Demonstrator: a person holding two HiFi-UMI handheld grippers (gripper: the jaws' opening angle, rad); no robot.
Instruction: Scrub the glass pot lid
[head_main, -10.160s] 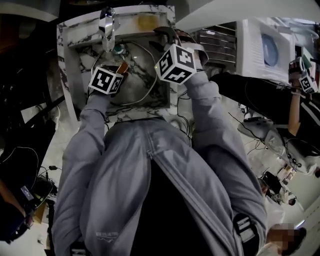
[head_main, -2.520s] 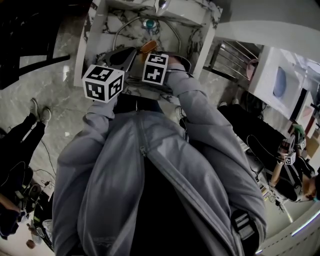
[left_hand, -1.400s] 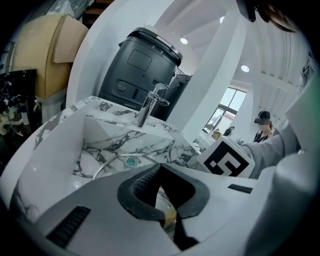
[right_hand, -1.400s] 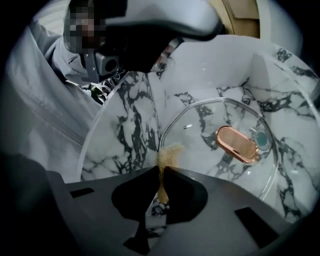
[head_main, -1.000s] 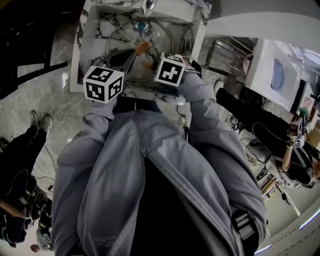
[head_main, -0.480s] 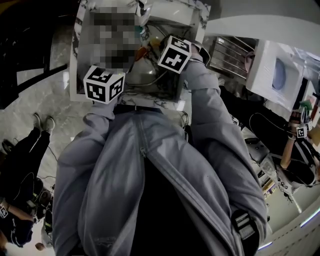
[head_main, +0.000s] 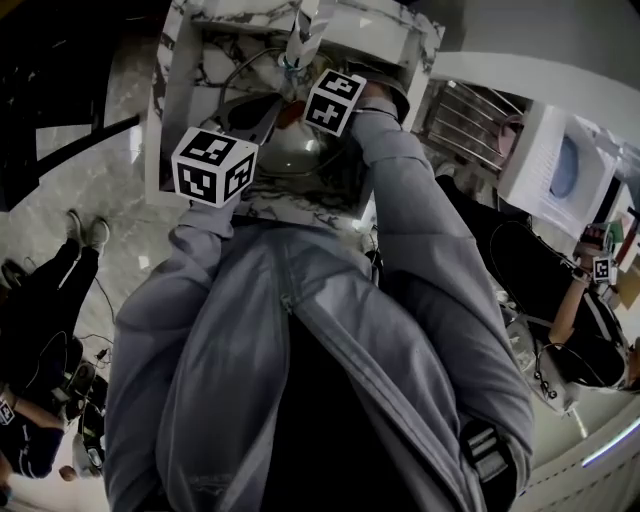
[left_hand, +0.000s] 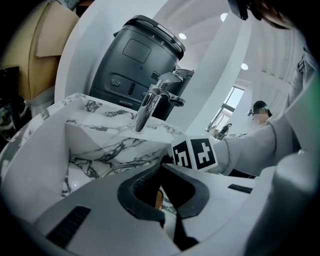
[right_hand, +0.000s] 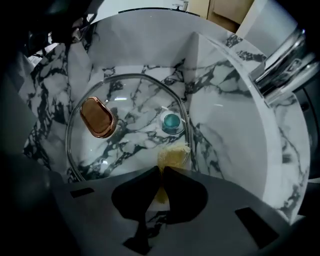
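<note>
The glass pot lid (right_hand: 135, 107) with its copper handle (right_hand: 97, 117) lies tilted in the marble sink (right_hand: 235, 150). My right gripper (right_hand: 161, 172) is shut on a yellow sponge (right_hand: 173, 156), which presses on the lid near its rim, just below the teal drain plug (right_hand: 171, 121). In the head view the lid (head_main: 295, 150) shows between the two marker cubes. My left gripper (left_hand: 160, 192) is shut at the lid's near left edge; a strip of copper shows between its jaws and the steel rim (left_hand: 112, 170) runs off to the left.
A chrome faucet (head_main: 305, 25) overhangs the sink's far side, close above my right gripper. A black appliance (left_hand: 140, 60) stands behind the sink. A dish rack (head_main: 470, 120) and white appliance (head_main: 560, 165) are to the right. People stand at the right (head_main: 560, 310) and left (head_main: 40, 330).
My right gripper has slid with the sponge across the lid, farther into the sink toward the faucet. The left gripper has kept its place at the lid's edge.
</note>
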